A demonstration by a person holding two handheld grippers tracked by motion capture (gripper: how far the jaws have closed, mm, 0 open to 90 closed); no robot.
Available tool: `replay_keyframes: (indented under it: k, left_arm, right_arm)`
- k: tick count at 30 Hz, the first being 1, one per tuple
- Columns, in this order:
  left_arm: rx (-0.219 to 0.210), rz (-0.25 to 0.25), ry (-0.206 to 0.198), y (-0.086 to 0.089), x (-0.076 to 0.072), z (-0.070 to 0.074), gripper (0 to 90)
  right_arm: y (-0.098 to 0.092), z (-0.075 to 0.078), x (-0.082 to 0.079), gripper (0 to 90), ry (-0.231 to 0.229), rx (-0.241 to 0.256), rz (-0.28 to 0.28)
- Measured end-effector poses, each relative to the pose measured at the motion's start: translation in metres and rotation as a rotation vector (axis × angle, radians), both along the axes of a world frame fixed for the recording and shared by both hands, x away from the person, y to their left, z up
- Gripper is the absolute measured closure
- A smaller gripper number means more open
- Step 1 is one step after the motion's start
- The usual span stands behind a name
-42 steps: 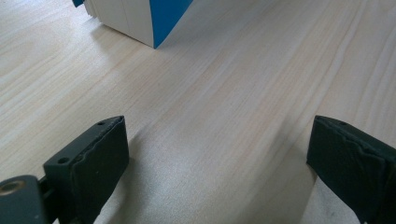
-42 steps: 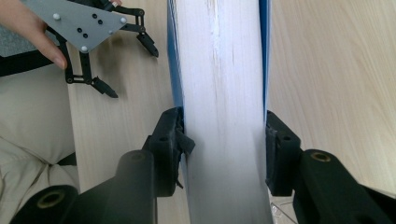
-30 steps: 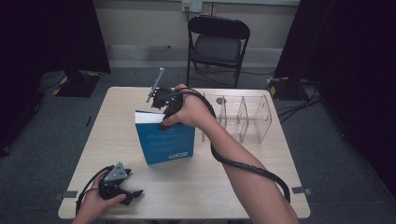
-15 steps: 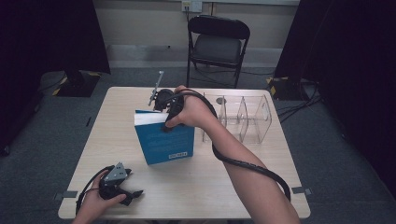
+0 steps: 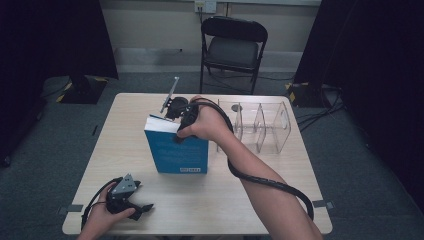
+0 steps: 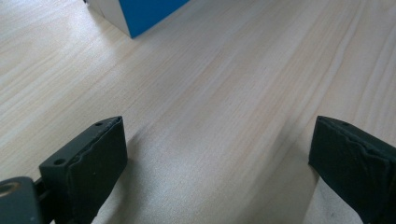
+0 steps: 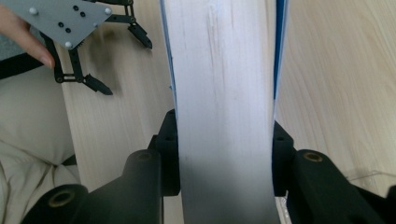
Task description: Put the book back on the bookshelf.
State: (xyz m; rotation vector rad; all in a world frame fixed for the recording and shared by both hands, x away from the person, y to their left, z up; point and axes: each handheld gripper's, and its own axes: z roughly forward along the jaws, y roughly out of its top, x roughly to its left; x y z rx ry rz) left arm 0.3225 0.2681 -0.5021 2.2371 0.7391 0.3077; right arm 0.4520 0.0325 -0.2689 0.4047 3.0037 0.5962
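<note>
right gripper clamps upright book top | left gripper agape on table

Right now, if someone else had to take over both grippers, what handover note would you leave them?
Right gripper: shut on the top edge of the blue book, which stands upright mid-table.
Left gripper: open, empty, resting on the table near the front left corner.
Clear divided rack: empty, just right of the book.
Done: book gripped and stood up.
Left: probably slotting the book into the rack; not started.
</note>
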Motion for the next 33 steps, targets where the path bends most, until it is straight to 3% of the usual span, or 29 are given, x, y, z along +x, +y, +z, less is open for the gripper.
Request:
replay_keyframes:
  k: [2,7,12,22,25,29,33]
  left_arm:
    - [-0.001,0.001,0.001,0.0,0.0,0.0,3.7]
    - [0.001,-0.001,-0.005,0.0,0.0,0.0,3.7]
    - [0.008,0.001,-0.003,0.0,0.0,0.001,3.6]
    - [-0.002,0.0,0.001,0.0,0.0,0.0,3.6]
    - [0.005,0.0,0.003,0.0,0.0,0.0,3.6]
    - [0.004,0.0,0.003,0.0,0.0,0.0,3.6]
    - [0.0,-0.001,0.0,0.0,0.0,0.0,3.6]
  right_arm:
    - [0.001,0.001,-0.002,60.6,0.01,-0.016,-0.046]
    - [0.0,0.001,0.0,60.3,0.028,-0.011,-0.079]
    - [-0.004,0.0,0.0,59.3,0.005,0.018,-0.045]
    - [-0.006,0.0,-0.006,54.0,-0.051,-0.022,0.005]
    - [-0.01,-0.001,-0.004,52.6,-0.063,-0.011,0.009]
    - [-0.016,-0.003,-0.002,51.8,-0.058,0.0,-0.002]
    - [-0.019,-0.006,0.001,50.1,-0.045,-0.027,0.001]
